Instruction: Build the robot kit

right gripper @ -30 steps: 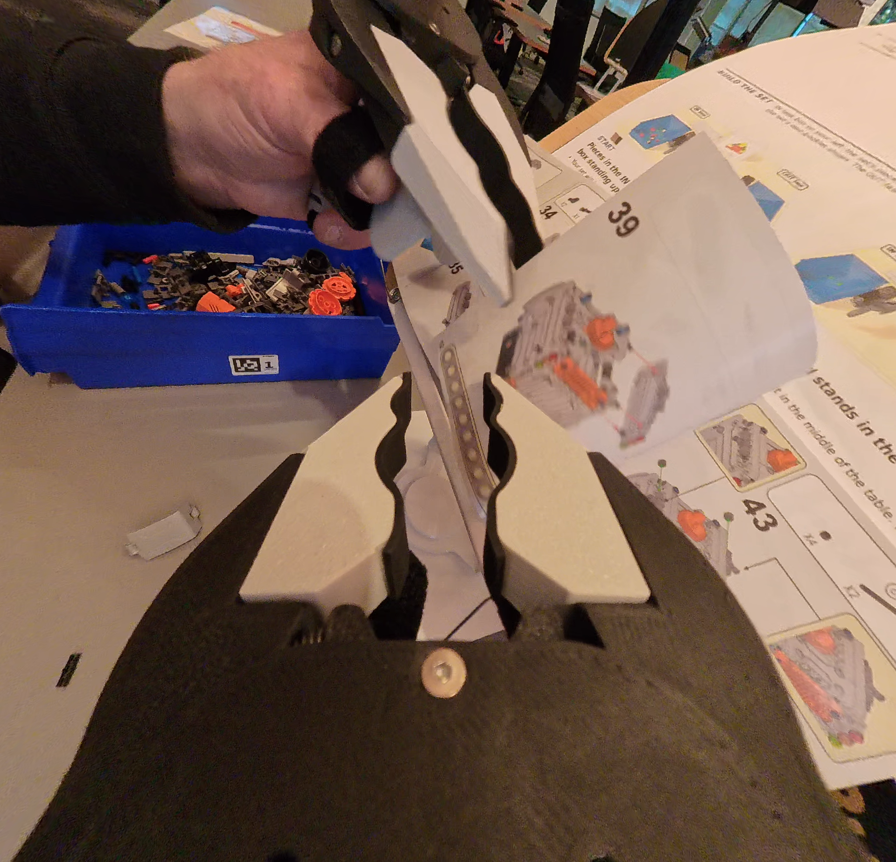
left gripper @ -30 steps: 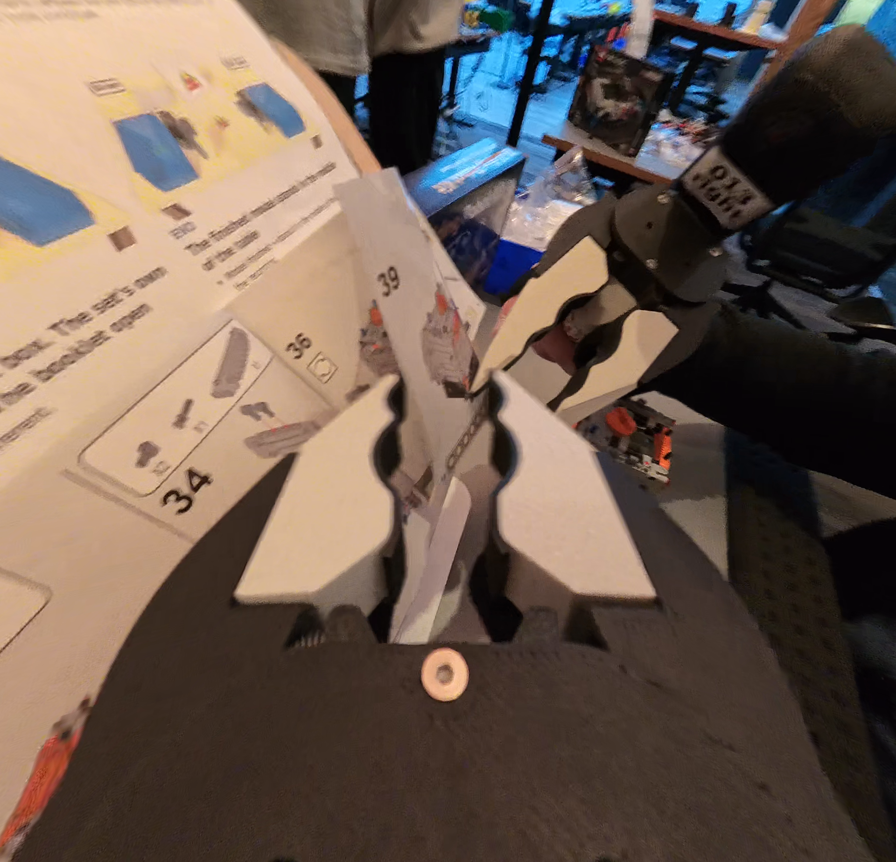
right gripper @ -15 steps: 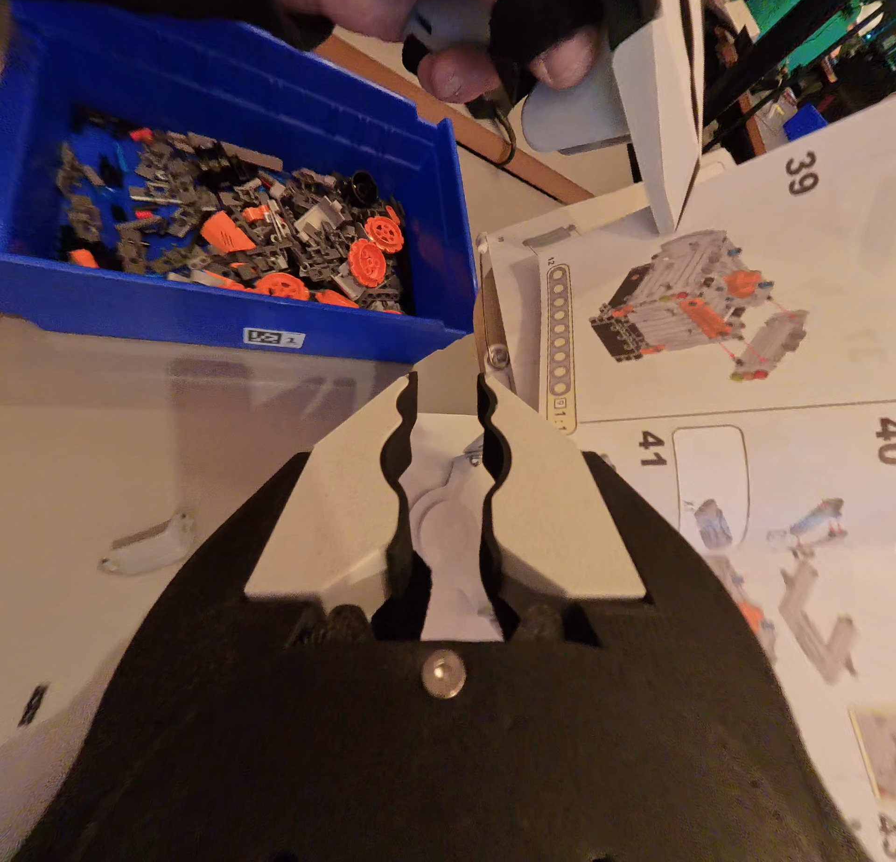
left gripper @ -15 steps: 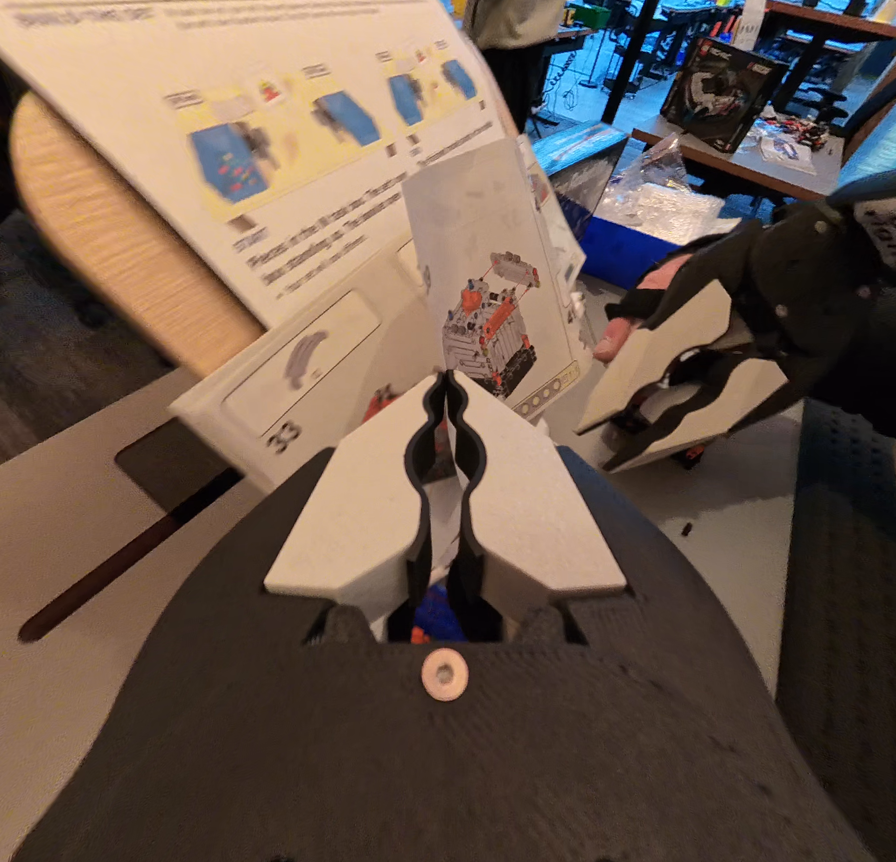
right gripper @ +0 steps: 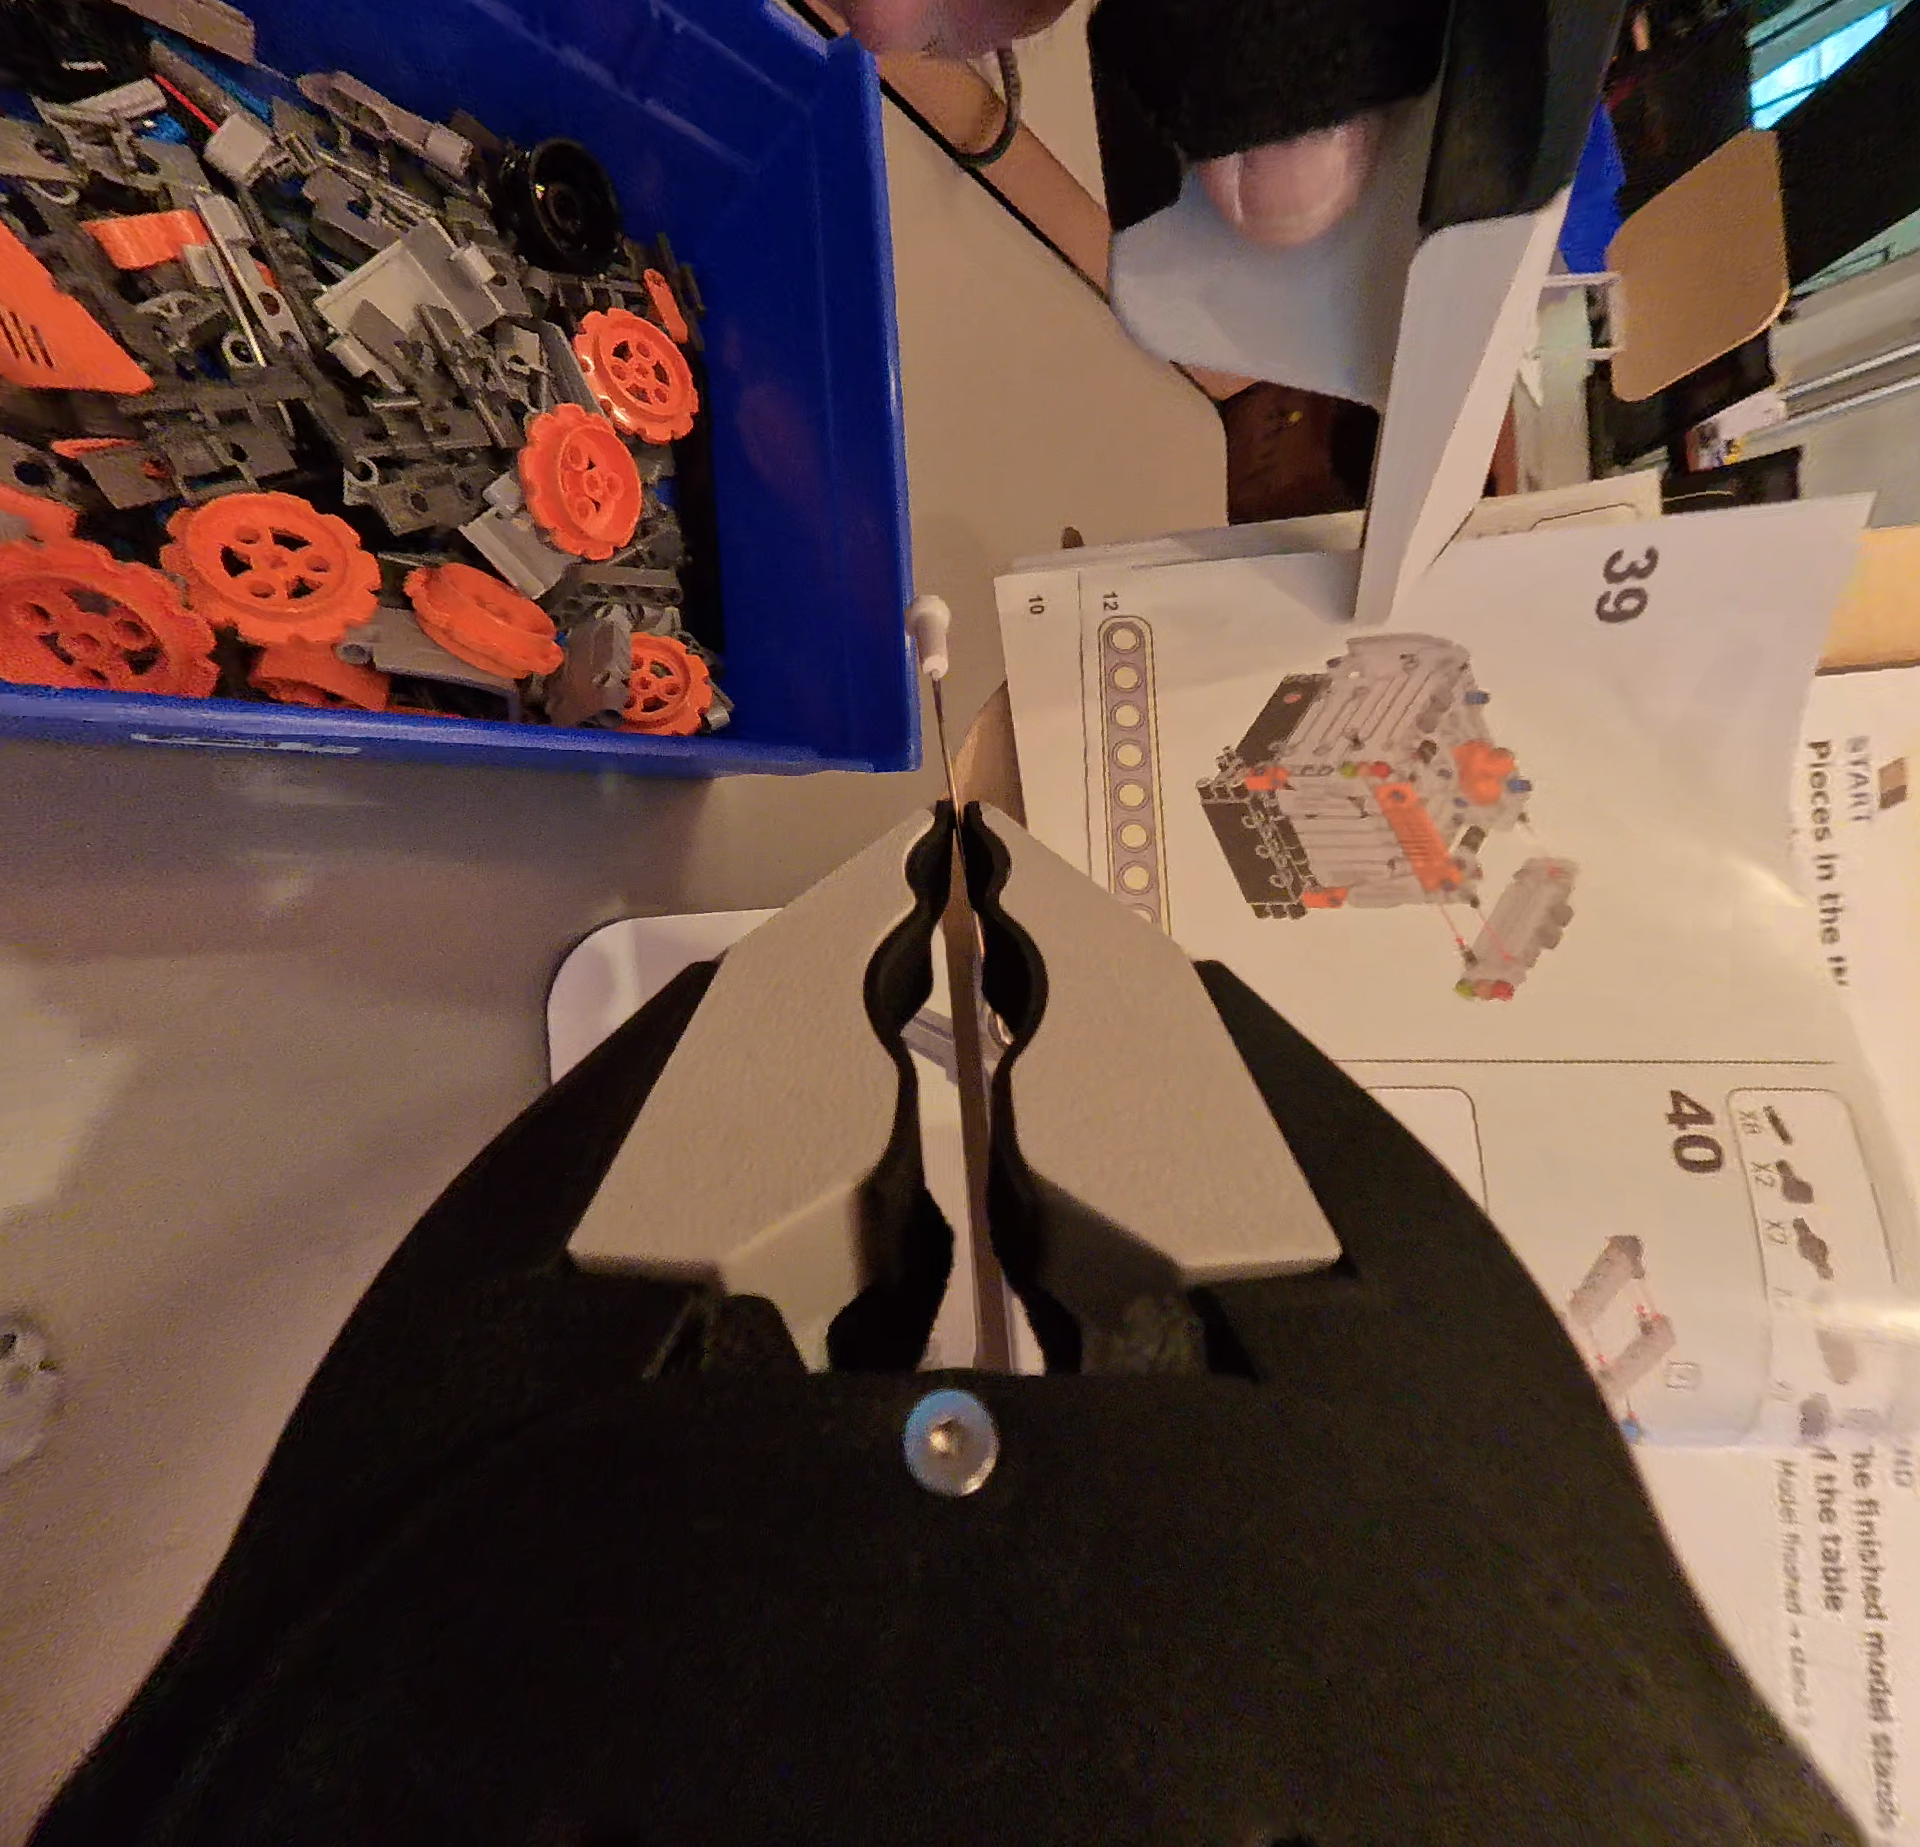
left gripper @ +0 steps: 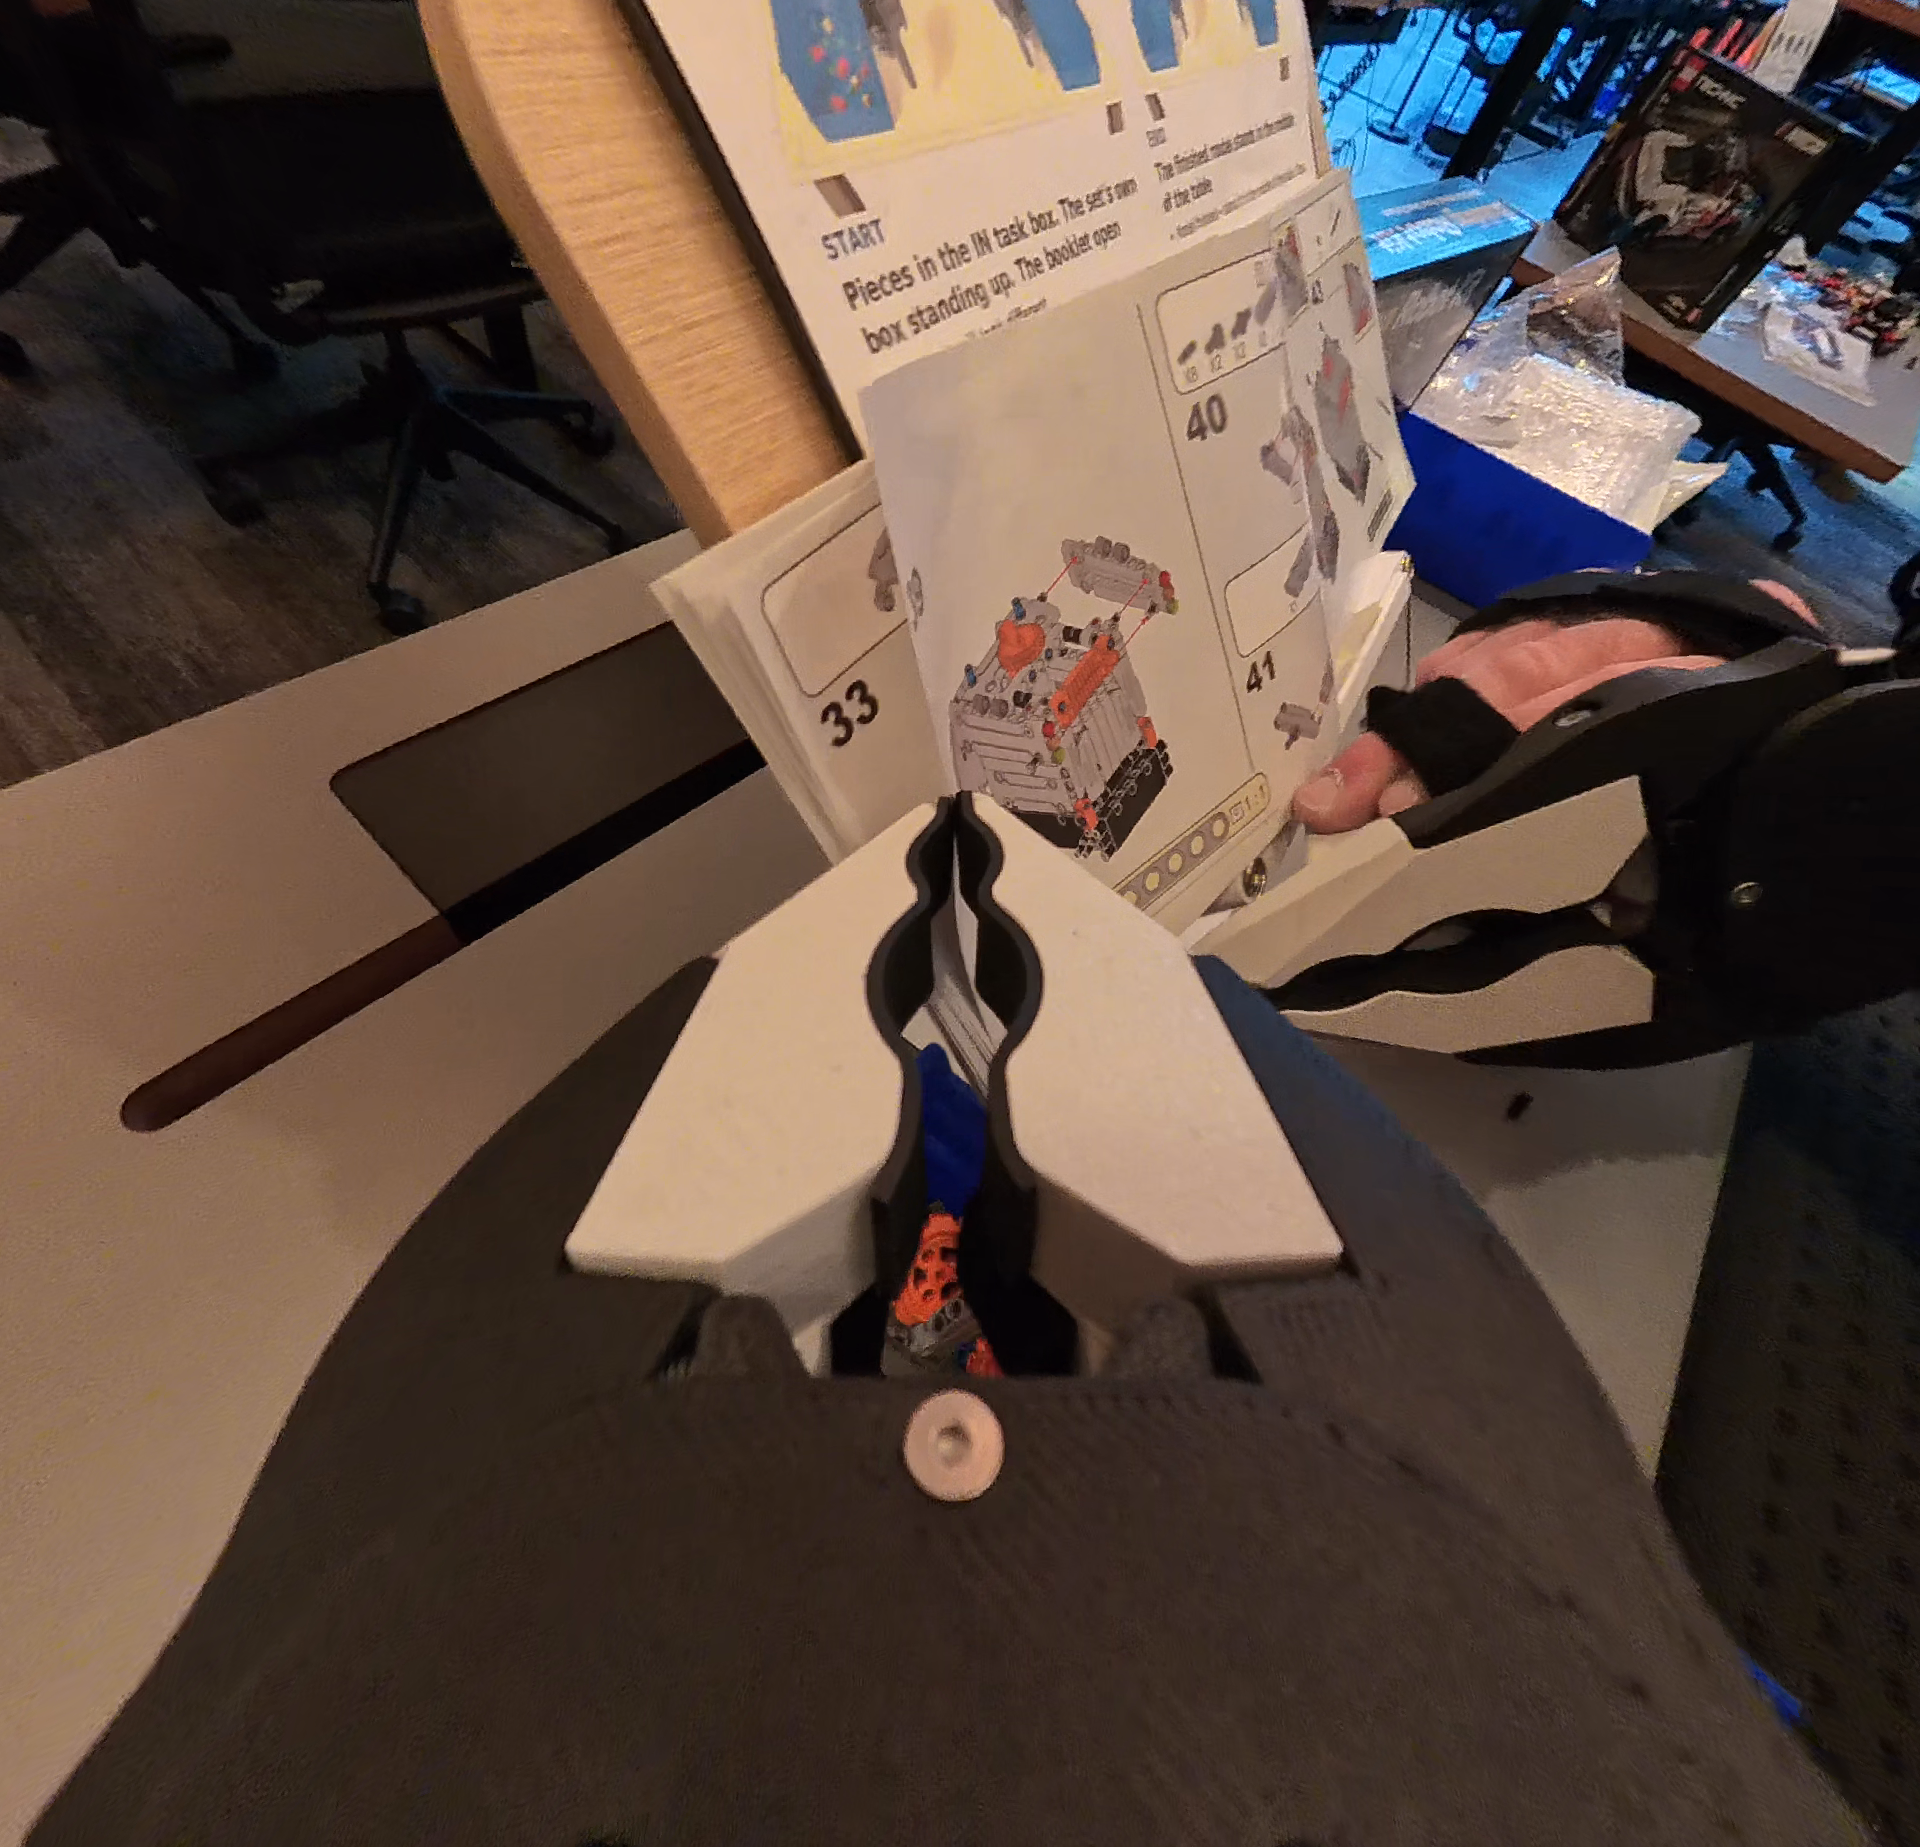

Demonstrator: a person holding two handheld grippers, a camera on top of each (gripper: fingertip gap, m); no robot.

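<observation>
An open instruction booklet [left gripper: 1070, 509] stands upright against a large printed sheet [left gripper: 935, 135]. My left gripper [left gripper: 956, 810] is shut on the edge of a booklet page; a white sliver of paper shows between its fingers. In the right wrist view one left finger [right gripper: 1455, 426] meets the top edge of that page [right gripper: 1683, 810]. My right gripper [right gripper: 956, 810] is shut on a thin metal rod [right gripper: 966, 1070] with a white tip [right gripper: 927, 625], at the booklet's lower corner. It also shows in the left wrist view [left gripper: 1247, 950].
A blue bin [right gripper: 810, 343] of grey, black and orange building pieces sits left of the booklet on the grey table [right gripper: 312, 966]. A white plate [right gripper: 603, 976] lies under my right gripper. Behind are a light wooden tabletop edge [left gripper: 603, 187], office chairs and cluttered desks. One gripper's finger ends stand about 8 cm off the other's.
My right gripper was open and has shut on the thin rod. My left gripper closed on the page and pressed it back flat against the booklet. The right gripper moved down to the booklet's corner.
</observation>
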